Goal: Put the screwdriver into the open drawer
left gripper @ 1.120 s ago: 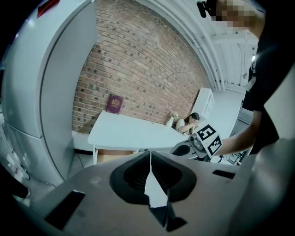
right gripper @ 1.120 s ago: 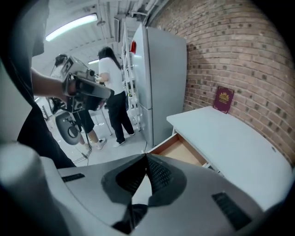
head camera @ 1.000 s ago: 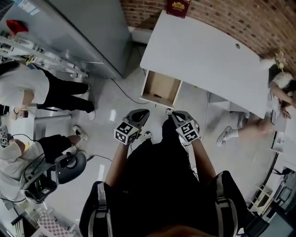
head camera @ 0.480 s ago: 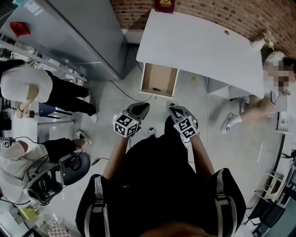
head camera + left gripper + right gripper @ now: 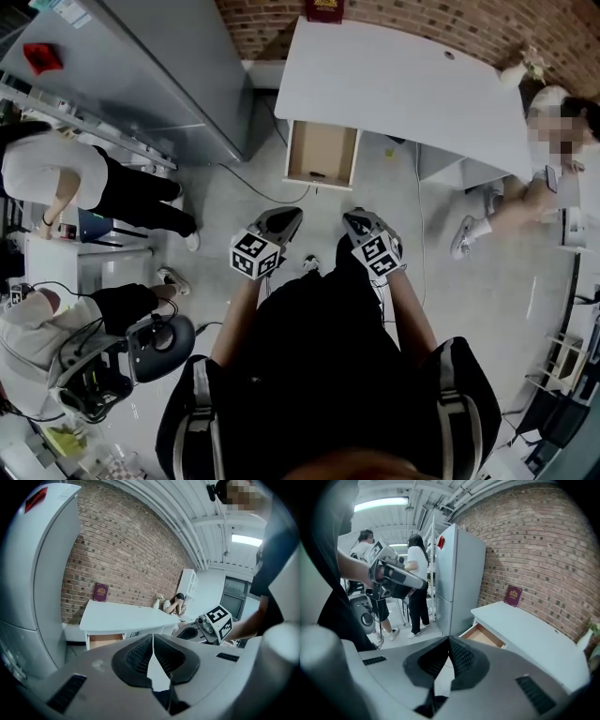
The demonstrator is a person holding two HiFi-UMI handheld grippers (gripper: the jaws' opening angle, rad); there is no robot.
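- Evidently backing off: leaves the bench [image 5: 403,84] and its open drawer [image 5: 322,150] farther ahead of the jaws than a second ago, and higher in the head view.
- Keeps the left gripper [image 5: 286,217] clenched tip to tip on nothing, and the right gripper [image 5: 354,220] likewise, both carried close to the body as before.
- Shows what is probably the screwdriver [image 5: 317,174], a dark shape too small to tell for sure, lying inside the drawer at its near edge, well ahead of both jaws and unmoved through the retreat.
- Suggests, taken together, a task already done, with only the walk away left.
- Counts up as two grippers, one bench, one drawer pulled out, one dark shape in it, one maroon book [image 5: 325,7] at the far edge of the bench, and one tall grey cabinet [image 5: 141,66] ahead and left of the jaws.
- Adds three other people: a standing person in a white top [image 5: 47,173] and a seated person [image 5: 56,319], both off left of the left jaws, and a third person [image 5: 525,187] right of the right jaws, beside the bench.
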